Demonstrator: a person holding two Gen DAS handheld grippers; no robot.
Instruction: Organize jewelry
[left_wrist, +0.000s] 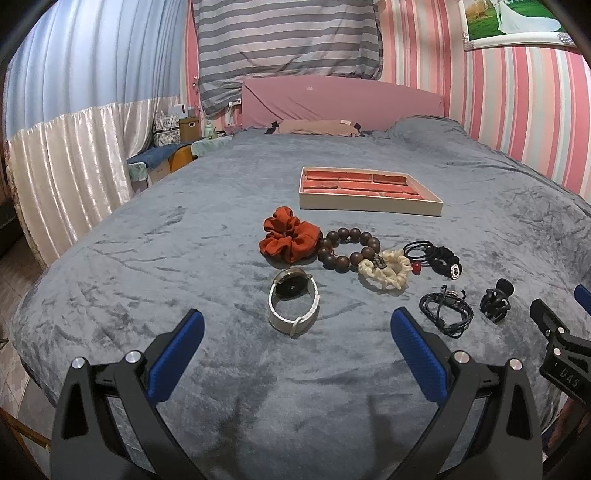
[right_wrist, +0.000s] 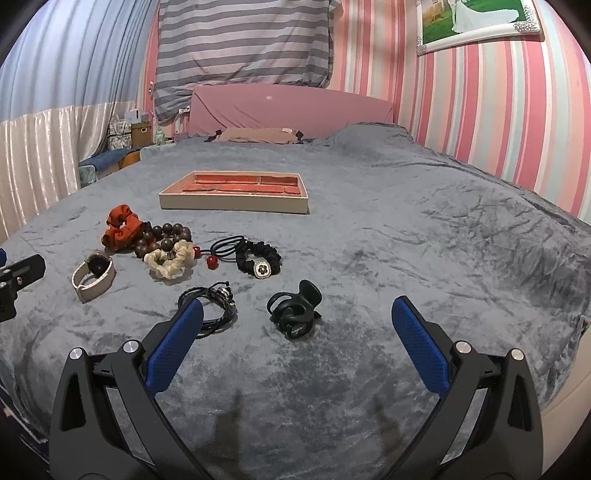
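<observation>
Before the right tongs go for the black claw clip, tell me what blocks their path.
Nothing visible does. The black claw clip lies alone on the grey blanket, straight ahead of the open right tongs. The black cord bracelet lies to its left, apart from it.

Spread claw above black hair clip
</observation>
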